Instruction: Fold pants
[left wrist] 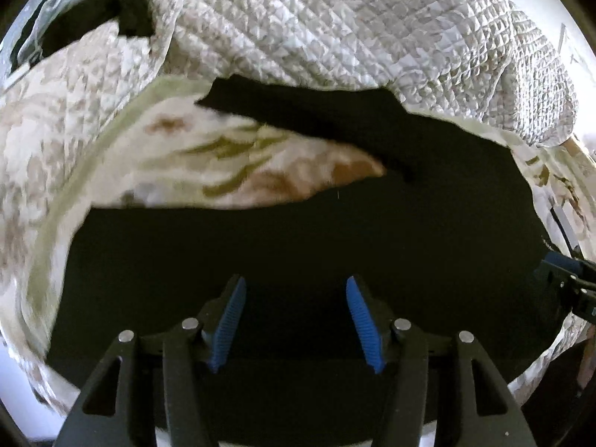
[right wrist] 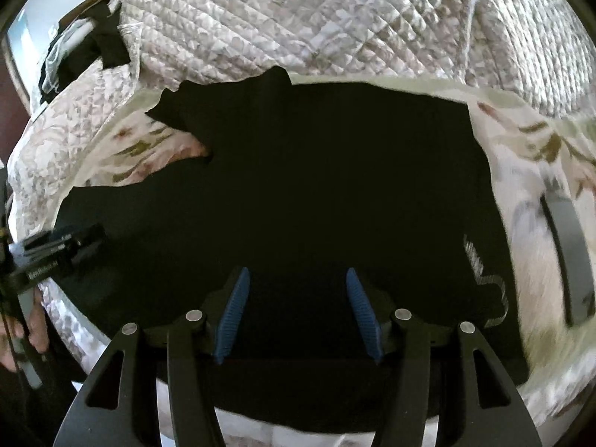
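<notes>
Currently we find the black pants [right wrist: 298, 193] spread flat on the floral bed sheet [left wrist: 223, 164], both left gripper [left wrist: 296, 322] and right gripper [right wrist: 298, 316] fingers parted and empty above them; re-grip matching edges evenly before folding.

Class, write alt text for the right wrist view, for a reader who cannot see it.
Black pants lie spread on a floral bedsheet, filling most of the view. The right tool hangs over them with its blue pads apart and nothing gripped. A quilted blanket is bunched behind, and the left tool shows at the left edge.
</notes>
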Demonstrator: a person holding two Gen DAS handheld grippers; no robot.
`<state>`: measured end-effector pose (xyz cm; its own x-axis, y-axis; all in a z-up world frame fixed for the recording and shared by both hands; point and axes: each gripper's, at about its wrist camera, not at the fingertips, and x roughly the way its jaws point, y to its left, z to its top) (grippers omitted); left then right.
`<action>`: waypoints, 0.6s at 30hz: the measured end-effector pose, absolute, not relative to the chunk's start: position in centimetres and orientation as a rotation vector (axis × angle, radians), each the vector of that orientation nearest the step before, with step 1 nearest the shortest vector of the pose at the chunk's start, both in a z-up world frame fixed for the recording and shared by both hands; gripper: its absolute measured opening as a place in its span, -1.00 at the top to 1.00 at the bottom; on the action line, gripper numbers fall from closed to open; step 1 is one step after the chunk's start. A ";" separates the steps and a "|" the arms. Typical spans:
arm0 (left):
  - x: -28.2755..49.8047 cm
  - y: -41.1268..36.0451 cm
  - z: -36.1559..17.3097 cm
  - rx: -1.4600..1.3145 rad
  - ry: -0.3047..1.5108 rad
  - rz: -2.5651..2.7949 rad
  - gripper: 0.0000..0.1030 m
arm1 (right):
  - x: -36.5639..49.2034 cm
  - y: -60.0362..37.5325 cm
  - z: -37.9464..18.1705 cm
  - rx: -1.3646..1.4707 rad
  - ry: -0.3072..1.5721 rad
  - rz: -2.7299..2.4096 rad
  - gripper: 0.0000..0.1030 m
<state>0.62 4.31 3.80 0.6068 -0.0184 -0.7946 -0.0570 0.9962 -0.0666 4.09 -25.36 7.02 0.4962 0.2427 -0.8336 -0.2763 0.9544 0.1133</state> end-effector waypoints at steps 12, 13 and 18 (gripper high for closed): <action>11.2 6.7 7.6 -0.073 0.846 -0.084 -0.33 | 13.2 -26.2 9.0 -0.081 0.949 0.440 -0.22; 12.5 6.9 7.8 -0.074 0.839 -0.091 -0.34 | 14.2 -26.3 8.9 -0.080 0.951 0.450 -0.22; 18.7 6.8 7.2 -0.046 0.825 -0.123 -0.44 | 19.6 -26.6 8.3 -0.109 0.946 0.476 -0.22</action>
